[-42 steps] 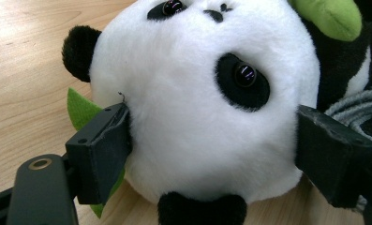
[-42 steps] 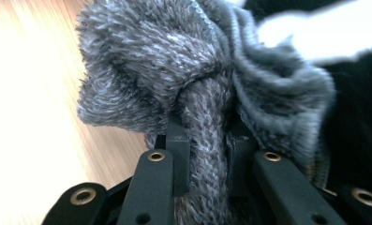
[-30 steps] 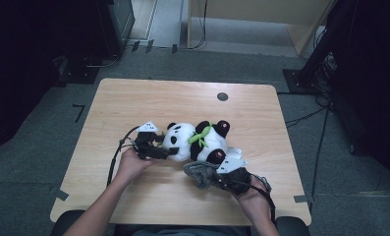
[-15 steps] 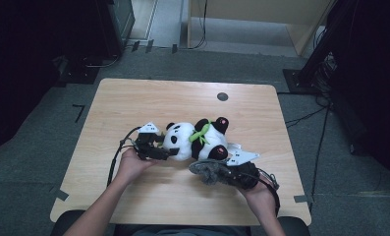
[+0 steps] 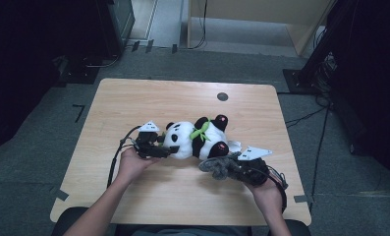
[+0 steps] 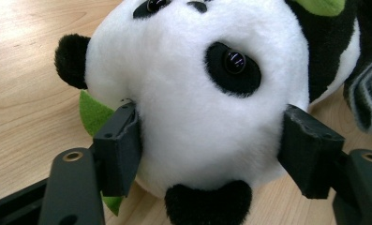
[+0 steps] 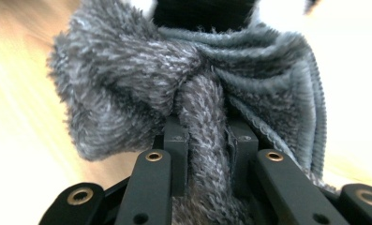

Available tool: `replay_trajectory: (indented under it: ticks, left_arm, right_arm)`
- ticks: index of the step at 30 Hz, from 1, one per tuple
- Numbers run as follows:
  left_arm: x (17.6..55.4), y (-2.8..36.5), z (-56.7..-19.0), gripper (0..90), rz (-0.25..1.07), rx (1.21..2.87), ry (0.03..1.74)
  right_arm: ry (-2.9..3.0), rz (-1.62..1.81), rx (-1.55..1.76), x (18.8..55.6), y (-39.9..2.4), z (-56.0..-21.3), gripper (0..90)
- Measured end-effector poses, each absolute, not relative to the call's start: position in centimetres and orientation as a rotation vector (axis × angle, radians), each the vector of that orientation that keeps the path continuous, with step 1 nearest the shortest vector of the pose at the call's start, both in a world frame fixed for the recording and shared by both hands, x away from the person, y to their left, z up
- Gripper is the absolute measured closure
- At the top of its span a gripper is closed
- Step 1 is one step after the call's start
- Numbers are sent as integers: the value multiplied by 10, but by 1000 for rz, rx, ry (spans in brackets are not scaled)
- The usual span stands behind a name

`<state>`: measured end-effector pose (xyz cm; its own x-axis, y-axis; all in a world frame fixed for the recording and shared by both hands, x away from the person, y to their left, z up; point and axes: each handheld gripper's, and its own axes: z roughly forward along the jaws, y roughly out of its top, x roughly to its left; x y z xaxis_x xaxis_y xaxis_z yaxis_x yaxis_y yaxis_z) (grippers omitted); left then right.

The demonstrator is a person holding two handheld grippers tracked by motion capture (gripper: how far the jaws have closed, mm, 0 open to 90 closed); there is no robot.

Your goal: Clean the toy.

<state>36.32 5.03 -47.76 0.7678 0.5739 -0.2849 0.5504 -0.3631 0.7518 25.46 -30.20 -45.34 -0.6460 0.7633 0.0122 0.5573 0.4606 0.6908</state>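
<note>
The wooden tabletop (image 5: 133, 103) has rounded corners, with a small dark round disc (image 5: 222, 96) set into it close to the far edge. A plush panda (image 5: 195, 138) lies on its side near the middle of the tabletop, a little toward the near edge, its white head toward the left edge and its black legs toward the right. A green leaf collar (image 5: 200, 131) sits at its neck.

A grey fuzzy cloth (image 5: 218, 167) is bunched up just beside the panda's lower body, on the side toward the near edge and right of centre. In the right gripper view the cloth (image 7: 183, 93) is gathered into a twist that runs down between the jaws.

The left hand-held gripper (image 5: 158, 147) lies low at the panda's head. In the left gripper view its jaws stand on either side of the white head (image 6: 197, 117), the pads (image 6: 120, 150) pressing into the fur; they have just been closing on it, with the head between them.

The right hand-held gripper (image 5: 232, 168) is clamped tight on the twist of grey cloth, its fingertips (image 7: 176, 140) pinching the fabric from both sides.
</note>
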Motion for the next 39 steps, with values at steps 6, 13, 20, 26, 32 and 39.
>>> replay_trajectory:
  ticks: [6, 13, 20, 26, 32, 39]
  left_arm:
    - [363, 50, -478, 354, 50, 2051, 834]
    - [361, 50, -477, 351, 53, 2052, 839]
    - [359, 50, -477, 351, 61, 2054, 840]
    - [358, 49, -475, 382, 76, 2054, 854]
    - [356, 50, -474, 396, 97, 2045, 870]
    - [353, 54, -475, 395, 114, 2032, 882]
  right_arm:
    - [2345, 905, 1172, 265, -326, -449, 759]
    - [2276, 971, 1243, 276, -349, -448, 759]
    - [2219, 1022, 1285, 296, -364, -447, 772]
    - [2177, 1064, 1365, 322, -371, -451, 776]
    - [2157, 1034, 1427, 346, -375, -464, 776]
    - [2143, 962, 1512, 363, -388, -482, 776]
